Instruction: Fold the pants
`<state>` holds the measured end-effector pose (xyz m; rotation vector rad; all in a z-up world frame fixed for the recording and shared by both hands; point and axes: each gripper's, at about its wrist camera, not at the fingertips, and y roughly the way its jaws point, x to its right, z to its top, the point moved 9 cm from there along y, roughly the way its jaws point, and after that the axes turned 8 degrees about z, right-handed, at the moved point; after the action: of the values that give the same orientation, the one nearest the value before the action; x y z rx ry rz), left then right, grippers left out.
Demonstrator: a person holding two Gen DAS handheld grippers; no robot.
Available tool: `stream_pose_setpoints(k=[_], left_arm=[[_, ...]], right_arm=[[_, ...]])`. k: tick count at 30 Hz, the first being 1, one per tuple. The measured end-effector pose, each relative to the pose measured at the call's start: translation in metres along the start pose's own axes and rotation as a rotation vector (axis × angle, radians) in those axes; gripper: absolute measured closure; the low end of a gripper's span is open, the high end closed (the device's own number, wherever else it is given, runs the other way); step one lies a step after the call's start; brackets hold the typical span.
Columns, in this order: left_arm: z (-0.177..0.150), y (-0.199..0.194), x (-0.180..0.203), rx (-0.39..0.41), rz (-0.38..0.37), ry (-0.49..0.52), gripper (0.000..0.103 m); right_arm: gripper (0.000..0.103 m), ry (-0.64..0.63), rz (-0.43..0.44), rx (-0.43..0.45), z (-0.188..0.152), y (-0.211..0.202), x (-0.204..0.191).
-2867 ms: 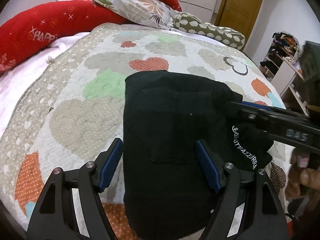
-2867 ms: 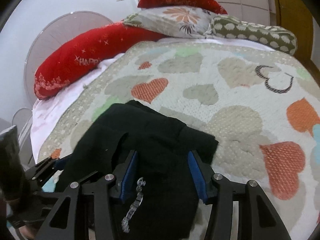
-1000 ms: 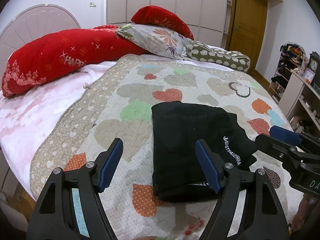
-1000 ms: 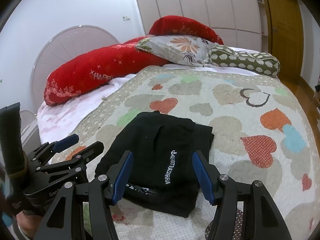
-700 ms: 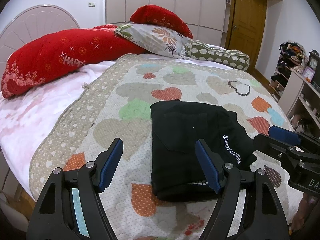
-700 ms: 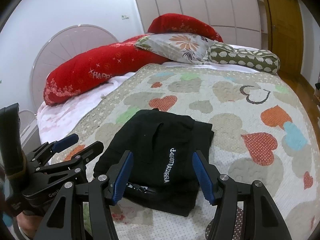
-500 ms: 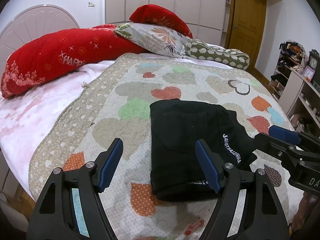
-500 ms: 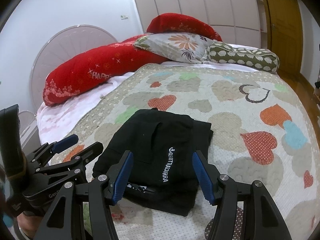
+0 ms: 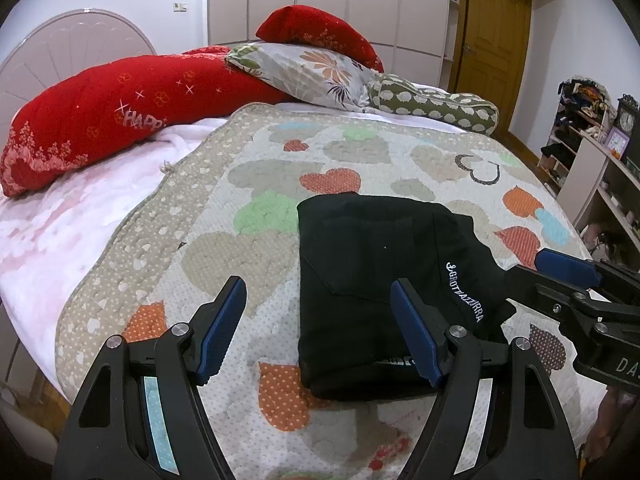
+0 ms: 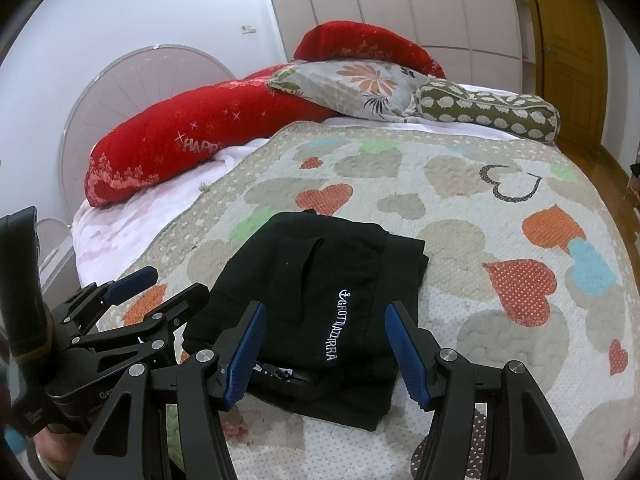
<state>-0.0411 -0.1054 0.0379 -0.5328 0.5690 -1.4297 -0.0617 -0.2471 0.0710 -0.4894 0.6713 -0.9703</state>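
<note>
In the left wrist view, a long red pillow [image 9: 120, 120] lay at ten o'clock against the curved headboard [image 9: 76, 44], with a floral pillow [image 9: 312, 74] at twelve o'clock and a green patterned bolster [image 9: 436, 106] just past it at one o'clock. The left gripper [image 9: 318, 326] stood at six o'clock with its blue-padded jaws spread wide and nothing between them, held above the heart-patterned quilt [image 9: 240, 168]; its right-hand pad overlapped the near edge of the pants in the picture, though contact could not be judged. The black pants [image 9: 376, 276] lay folded into a compact rectangle on the quilt, slightly right of centre, white lettering along their right side. At three to four o'clock the right gripper [image 9: 568, 276] reached in from the edge, near the pants' right side and apart from them; a wooden door [image 9: 492, 48] and cluttered shelves [image 9: 592, 160] stood further right. In the right wrist view, the left gripper [image 10: 156, 284] appeared at eight o'clock, jaws parted, beside the folded pants [image 10: 316, 300] at centre. The right gripper [image 10: 324, 348] at six o'clock was likewise spread open and empty, framing the near end of the pants.
</note>
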Motion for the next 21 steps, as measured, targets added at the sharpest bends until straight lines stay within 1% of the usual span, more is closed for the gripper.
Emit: stream_pose_setpoints(k=[15, 21], left_arm=[[0.0012, 0.0000, 0.0000, -0.001, 0.000, 0.003, 0.027], [-0.0039, 0.0017, -0.0004, -0.001, -0.001, 0.003, 0.027]], right_arm=[[0.043, 0.004, 0.000, -0.007, -0.0024, 0.0022, -0.0013], [0.043, 0.002, 0.001, -0.010, -0.0029, 0.0033, -0.0013]])
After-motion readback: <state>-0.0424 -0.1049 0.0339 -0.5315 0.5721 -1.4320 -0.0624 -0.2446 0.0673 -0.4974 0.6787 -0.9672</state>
